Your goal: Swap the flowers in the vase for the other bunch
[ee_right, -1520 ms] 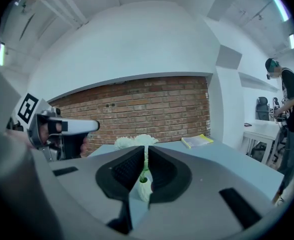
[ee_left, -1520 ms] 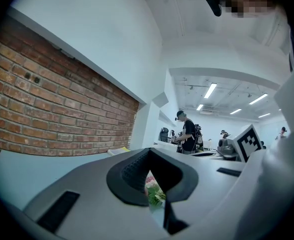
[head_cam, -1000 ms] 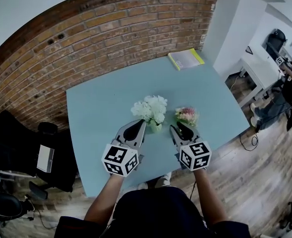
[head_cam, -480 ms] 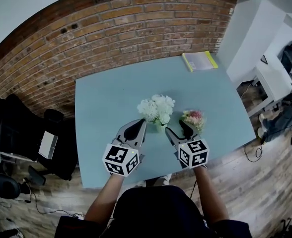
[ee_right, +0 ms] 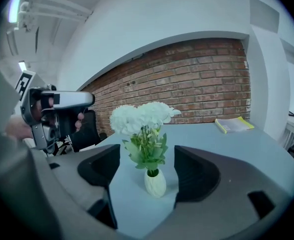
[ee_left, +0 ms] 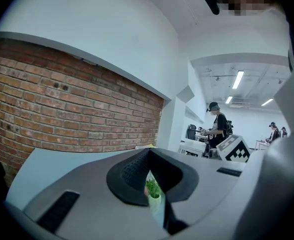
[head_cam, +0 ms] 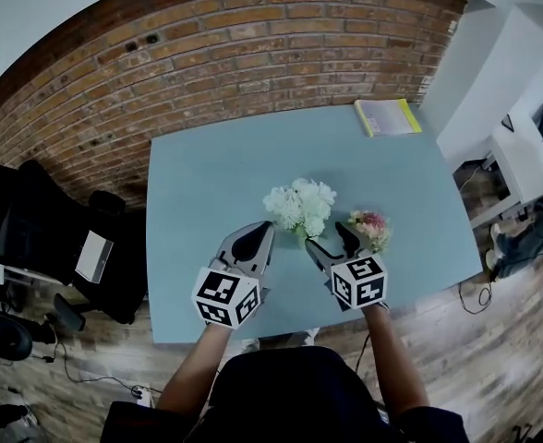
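White flowers [head_cam: 300, 204] stand in a small white ribbed vase [ee_right: 155, 182] at the middle of the light blue table [head_cam: 207, 183]. A pink bunch [head_cam: 370, 226] lies on the table just right of the vase. My right gripper [head_cam: 332, 242] sits close in front of the vase, its jaws opening. In the right gripper view [ee_right: 147, 166] the vase and its green stems show in the gap ahead, untouched. My left gripper [head_cam: 255, 238] is to the left of the vase with its pads together. In the left gripper view [ee_left: 149, 159] only a sliver of the vase [ee_left: 156, 204] shows.
A yellow-green book [head_cam: 388, 116] lies at the table's far right corner. A brick wall [head_cam: 253, 53] runs behind the table. Black office chairs [head_cam: 41, 247] stand left of it. People stand at desks [ee_left: 218, 129] far off to the right.
The right gripper's jaws have spread apart, and it has shifted a little from the pink bunch towards the vase. The left gripper has stayed put.
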Tool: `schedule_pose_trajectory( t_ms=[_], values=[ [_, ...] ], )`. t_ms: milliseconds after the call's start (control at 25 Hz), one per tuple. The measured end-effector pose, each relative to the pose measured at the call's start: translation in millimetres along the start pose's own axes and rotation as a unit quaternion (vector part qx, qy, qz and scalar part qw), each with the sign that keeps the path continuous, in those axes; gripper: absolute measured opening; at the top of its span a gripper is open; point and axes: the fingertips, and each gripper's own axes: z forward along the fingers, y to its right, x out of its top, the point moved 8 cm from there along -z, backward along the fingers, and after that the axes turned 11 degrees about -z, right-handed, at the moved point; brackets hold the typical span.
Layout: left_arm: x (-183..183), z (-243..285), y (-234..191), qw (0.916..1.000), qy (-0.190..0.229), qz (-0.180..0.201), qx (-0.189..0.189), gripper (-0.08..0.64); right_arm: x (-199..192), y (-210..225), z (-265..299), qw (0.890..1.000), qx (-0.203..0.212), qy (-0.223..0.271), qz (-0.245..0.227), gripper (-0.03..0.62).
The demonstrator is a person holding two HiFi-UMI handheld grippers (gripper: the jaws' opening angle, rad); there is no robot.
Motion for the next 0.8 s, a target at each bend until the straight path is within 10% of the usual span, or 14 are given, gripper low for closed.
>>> schedule_pose_trajectory(
  t_ms=[800],
  values=[
    [16.9, 1.5, -38.6, 0.9997, 0.005, -0.001, 0.025, 0.005, 4.2, 2.2, 54.8, 0.999, 0.007, -0.027, -0.016, 0.414]
  ],
)
